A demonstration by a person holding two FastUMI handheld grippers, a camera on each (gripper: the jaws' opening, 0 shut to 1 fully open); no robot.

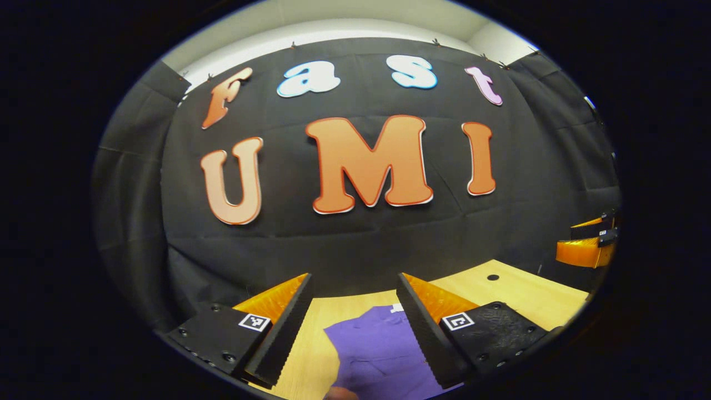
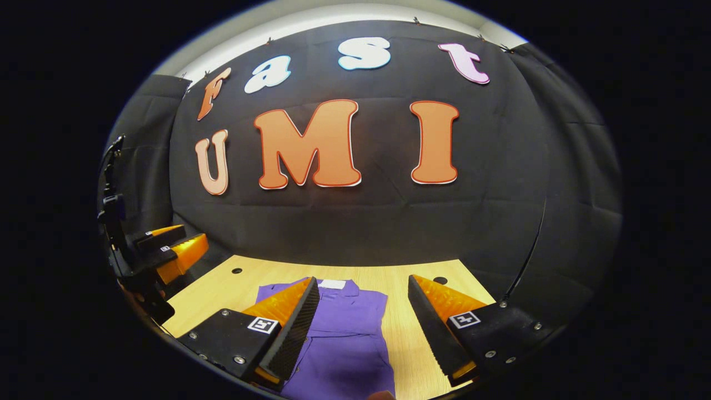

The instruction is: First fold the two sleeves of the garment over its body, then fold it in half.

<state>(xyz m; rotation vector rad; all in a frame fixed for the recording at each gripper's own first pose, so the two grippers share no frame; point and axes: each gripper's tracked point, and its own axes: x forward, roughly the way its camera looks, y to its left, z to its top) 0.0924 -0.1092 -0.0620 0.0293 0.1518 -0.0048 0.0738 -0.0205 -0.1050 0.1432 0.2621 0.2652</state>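
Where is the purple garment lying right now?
The purple garment lies flat on the wooden table below both raised grippers; in the right gripper view it sits between the open jaws, collar toward the black cloth wall.

We see a black cloth wall [image 1: 355, 239] hung in creased panels across the back and both sides, clipped along its top edge. Above it runs a pale wall [image 2: 333, 14]. Below lies a light wooden table [image 1: 522, 291] with small dark holes [image 1: 492, 276].

We see bare wooden table [image 2: 411, 311] right of the purple shirt [image 2: 344, 339]; the left gripper [image 2: 178, 253] stands at its left edge.
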